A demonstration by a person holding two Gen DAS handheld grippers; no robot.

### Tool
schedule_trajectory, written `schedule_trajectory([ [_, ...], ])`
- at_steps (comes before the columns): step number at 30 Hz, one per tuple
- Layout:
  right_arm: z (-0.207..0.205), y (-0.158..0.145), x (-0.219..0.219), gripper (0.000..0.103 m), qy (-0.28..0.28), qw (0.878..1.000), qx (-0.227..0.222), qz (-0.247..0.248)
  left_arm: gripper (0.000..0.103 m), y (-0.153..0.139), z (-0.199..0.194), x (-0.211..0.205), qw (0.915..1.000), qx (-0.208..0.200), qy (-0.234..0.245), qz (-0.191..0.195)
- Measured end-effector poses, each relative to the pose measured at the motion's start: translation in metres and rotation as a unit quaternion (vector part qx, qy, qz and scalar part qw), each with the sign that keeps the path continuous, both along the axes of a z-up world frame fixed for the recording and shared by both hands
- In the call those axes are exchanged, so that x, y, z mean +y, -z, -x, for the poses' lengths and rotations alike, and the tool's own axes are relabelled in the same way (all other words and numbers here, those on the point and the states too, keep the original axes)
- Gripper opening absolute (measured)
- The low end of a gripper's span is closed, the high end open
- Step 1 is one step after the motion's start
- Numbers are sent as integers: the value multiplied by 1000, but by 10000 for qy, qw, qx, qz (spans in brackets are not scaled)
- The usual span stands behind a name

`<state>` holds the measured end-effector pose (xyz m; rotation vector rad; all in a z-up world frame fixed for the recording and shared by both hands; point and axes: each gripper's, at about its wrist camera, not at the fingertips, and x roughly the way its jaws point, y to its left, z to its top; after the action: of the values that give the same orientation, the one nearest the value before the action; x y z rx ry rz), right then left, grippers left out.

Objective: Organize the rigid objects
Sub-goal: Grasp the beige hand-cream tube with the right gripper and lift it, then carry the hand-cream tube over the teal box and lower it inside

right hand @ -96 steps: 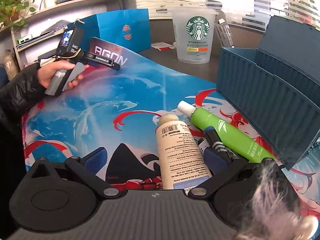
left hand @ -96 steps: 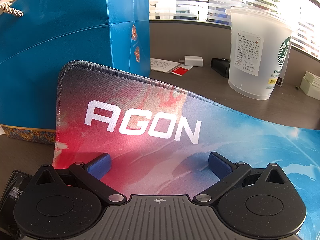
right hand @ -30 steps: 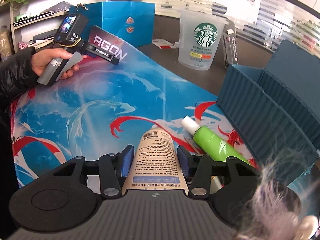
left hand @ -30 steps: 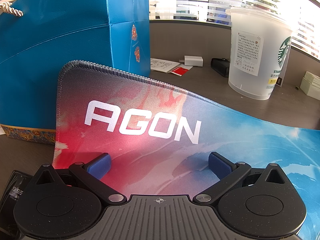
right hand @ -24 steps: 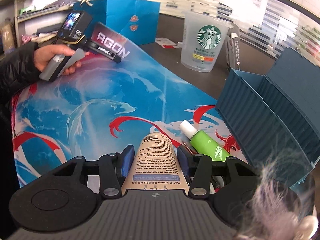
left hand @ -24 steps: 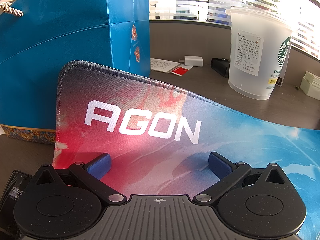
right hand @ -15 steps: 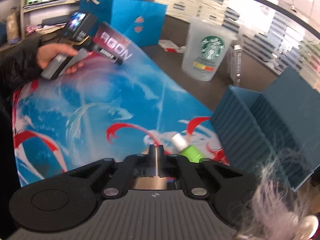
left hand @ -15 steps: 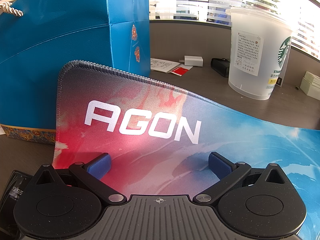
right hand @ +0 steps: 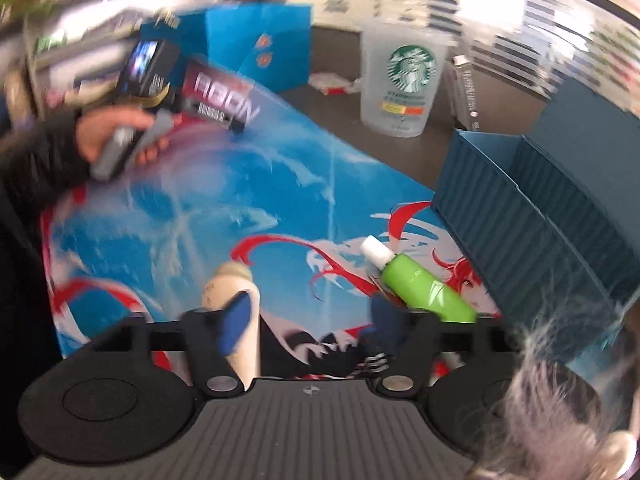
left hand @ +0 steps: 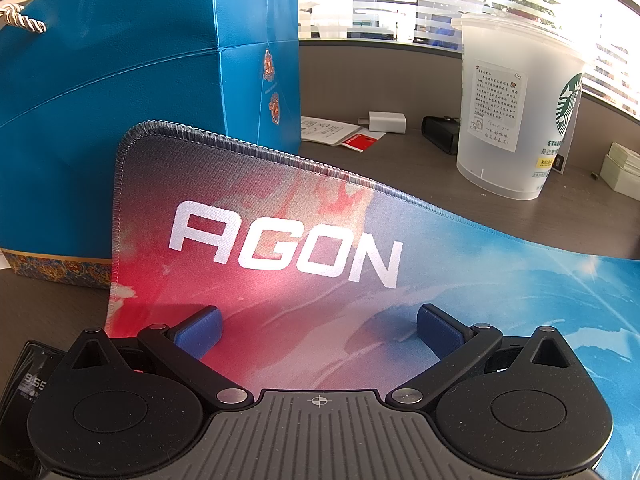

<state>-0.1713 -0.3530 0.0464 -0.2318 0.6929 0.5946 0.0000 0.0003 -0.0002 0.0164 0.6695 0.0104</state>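
**A:** What does the right wrist view give you that the left one lacks?

**B:** The task's things. The cream bottle [right hand: 236,312] lies on the mouse mat [right hand: 248,208] at about 7 o'clock, its cap pointing up-frame. It sits against the left blue pad of the right tongs [right hand: 308,318] and partly behind it. The jaws have just been opening; they stand apart now, and the gap between them shows only mat. The green tube [right hand: 424,290] with its white cap lies at 4 o'clock, just beside the right pad. The ribbed blue box [right hand: 532,216] stands open at 3 o'clock. The frame is blurred, so whether the left pad presses the bottle I cannot tell.

**A:** And the person?

**B:** At 10 o'clock a hand [right hand: 116,132] in a dark sleeve holds the other tool over the mat's far corner.

**A:** The left wrist view, then?

**B:** It is sharp. The left tongs [left hand: 318,330] stand wide open with nothing between the pads, low over the mat's AGON lettering [left hand: 286,244]. The blue gift bag [left hand: 132,80] fills 10 o'clock. The Starbucks cup [left hand: 516,104] stands on the tabletop [left hand: 400,172] at 2 o'clock, and here its white paper label faces the camera. Between bag and cup lie a white charger [left hand: 386,122] and a small black case [left hand: 440,128].
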Motion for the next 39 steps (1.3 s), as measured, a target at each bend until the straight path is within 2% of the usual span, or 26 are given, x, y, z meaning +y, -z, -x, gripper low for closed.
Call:
schedule_trajectory([
  [3,8,4,1,68,-2,9992,139,-370,103,0,0,0,10000,0,0,0],
  [6,15,12,10,65,-140,9990,240,-349,103,0,0,0,10000,0,0,1],
  [7,15,17,15,63,-182,9991,281,-258,103,0,0,0,10000,0,0,1],
  [10,15,29,25,50,-273,9991,313,63,103,0,0,0,10000,0,0,2],
  [12,20,36,29,46,-379,9988,127,271,103,0,0,0,10000,0,-1,2],
  [17,18,33,40,45,-477,9971,83,581,103,0,0,0,10000,0,-1,2],
  [20,17,28,49,45,-581,9932,51,1005,103,0,0,0,10000,0,-1,2],
  [24,19,20,59,45,-878,9799,-106,1790,103,0,0,0,10000,0,-1,1],
  [29,18,11,65,45,-1116,9607,-352,2519,103,0,0,0,10000,0,-1,1],
  [33,10,-2,61,45,-1041,9538,-602,2752,103,0,0,0,10000,0,-1,1],
  [39,-13,-23,46,45,-745,9519,-914,2828,103,0,0,0,10000,0,-2,2],
])
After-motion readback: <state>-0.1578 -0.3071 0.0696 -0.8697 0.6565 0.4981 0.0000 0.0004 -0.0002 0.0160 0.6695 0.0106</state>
